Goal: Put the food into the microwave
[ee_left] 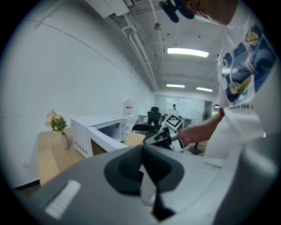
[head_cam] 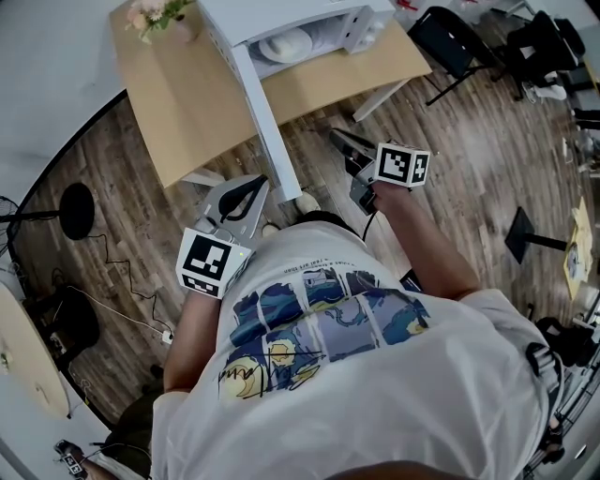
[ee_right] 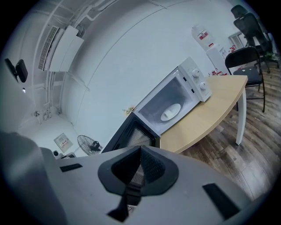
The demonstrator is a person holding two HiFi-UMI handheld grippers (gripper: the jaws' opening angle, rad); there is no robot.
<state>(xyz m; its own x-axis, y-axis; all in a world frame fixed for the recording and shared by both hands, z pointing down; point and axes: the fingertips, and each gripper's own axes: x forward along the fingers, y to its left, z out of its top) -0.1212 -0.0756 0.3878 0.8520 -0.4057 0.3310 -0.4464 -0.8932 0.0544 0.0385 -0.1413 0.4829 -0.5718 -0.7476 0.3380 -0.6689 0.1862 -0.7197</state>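
A white microwave [head_cam: 281,17] stands on the wooden table [head_cam: 187,112]. Its door [head_cam: 262,122] hangs open toward me. A white plate [head_cam: 286,44] lies inside the cavity; I cannot tell what is on it. The right gripper view shows the same microwave [ee_right: 189,83], plate [ee_right: 170,111] and open door [ee_right: 131,134]. My left gripper [head_cam: 260,182] is held over the floor just left of the door's edge, jaws together and empty. My right gripper [head_cam: 339,141] hovers right of the door, shut on nothing. Both stay short of the table. The left gripper view shows the microwave [ee_left: 103,127] and the right gripper [ee_left: 163,137].
A vase of flowers [head_cam: 159,14] stands on the table's far left corner. A black chair [head_cam: 450,37] sits right of the table. A black round stand base [head_cam: 75,211] and cables lie on the wooden floor to my left. A floor fan [ee_right: 88,143] stands behind the door.
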